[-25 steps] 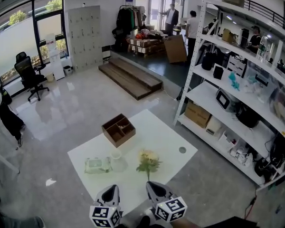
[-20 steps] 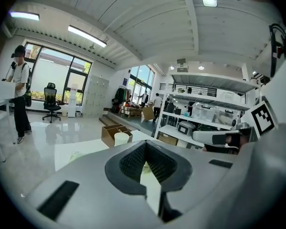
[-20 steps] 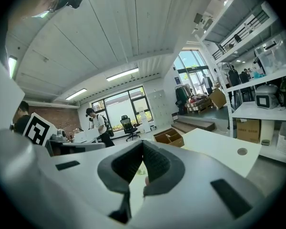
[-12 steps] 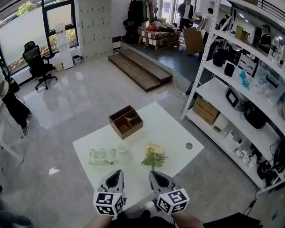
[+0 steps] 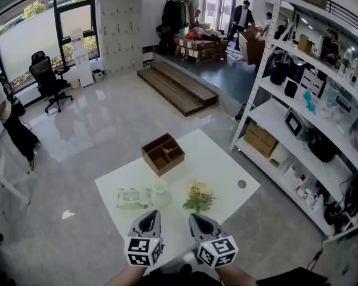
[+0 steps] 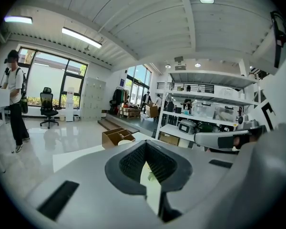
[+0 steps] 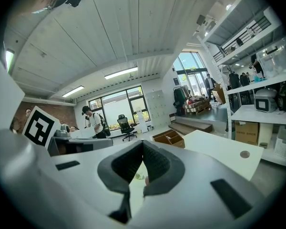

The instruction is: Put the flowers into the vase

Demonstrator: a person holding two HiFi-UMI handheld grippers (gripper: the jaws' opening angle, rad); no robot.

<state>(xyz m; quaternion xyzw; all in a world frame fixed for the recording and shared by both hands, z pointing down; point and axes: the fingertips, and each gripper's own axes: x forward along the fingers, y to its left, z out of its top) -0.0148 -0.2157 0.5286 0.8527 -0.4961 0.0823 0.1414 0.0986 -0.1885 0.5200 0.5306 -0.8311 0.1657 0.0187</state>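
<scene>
Flowers (image 5: 198, 198), pale blooms over green leaves, rest on the low white bench (image 5: 218, 162), just ahead of the right claw (image 5: 195, 217) and free of it. That claw has its jaws pressed together with nothing between them, and it hangs over the bench's near edge. The left claw (image 5: 150, 216) is alongside it, a little apart, its jaws likewise together and empty. The vase (image 5: 160, 187), a small white-rimmed vessel, stands left of the flowers and ahead of the left claw, apart from both. A packet of wipes (image 5: 131, 198) lies just left of the vase, and an open wooden box (image 5: 163, 154) with compartments sits farther back on the bench. Metal shelving (image 5: 298, 124) stands to the right.
</scene>
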